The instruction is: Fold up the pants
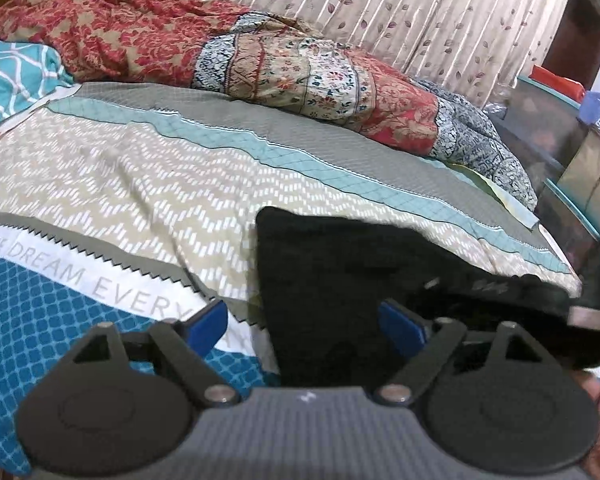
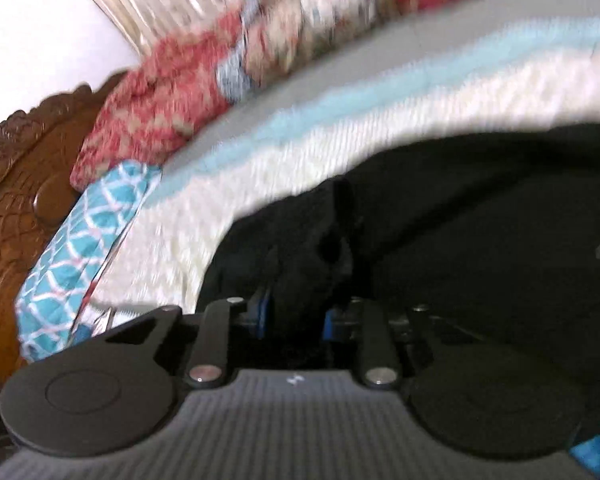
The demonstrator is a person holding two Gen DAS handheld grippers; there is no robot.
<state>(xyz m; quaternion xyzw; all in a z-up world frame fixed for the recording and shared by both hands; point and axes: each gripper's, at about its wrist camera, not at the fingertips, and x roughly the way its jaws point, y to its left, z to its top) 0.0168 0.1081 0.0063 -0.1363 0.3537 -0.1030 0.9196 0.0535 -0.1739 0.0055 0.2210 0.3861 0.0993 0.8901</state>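
While the black pants (image 1: pixel 340 280) lay bunched on the patterned bedsheet (image 1: pixel 140 184) near the bed's front edge, the job looked to be in an early gather-and-lift step, nothing yet laid out flat or creased. Right gripper (image 2: pixel 294 314) had its blue pads (image 2: pixel 262 312) drawn close together with a wad of dark cloth between them, so I read it as pinching the pants (view was badly motion-blurred, contact itself not crisp). Left gripper (image 1: pixel 302 322) stood spread wide, blue fingers (image 1: pixel 404 326) either side of the fabric edge, one over the sheet and one over the cloth, pads not pressing on anything. Next move, by my judgement: left needed to close on a matching edge or waistband corner, then both hands pull apart to tension the cloth and spread it on the open sheet before any fold. Risk: right's grab may have taken several layers, which would leave a twisted leg. Rumpled red quilt (image 1: pixel 140 28) sat well behind, out of the way.
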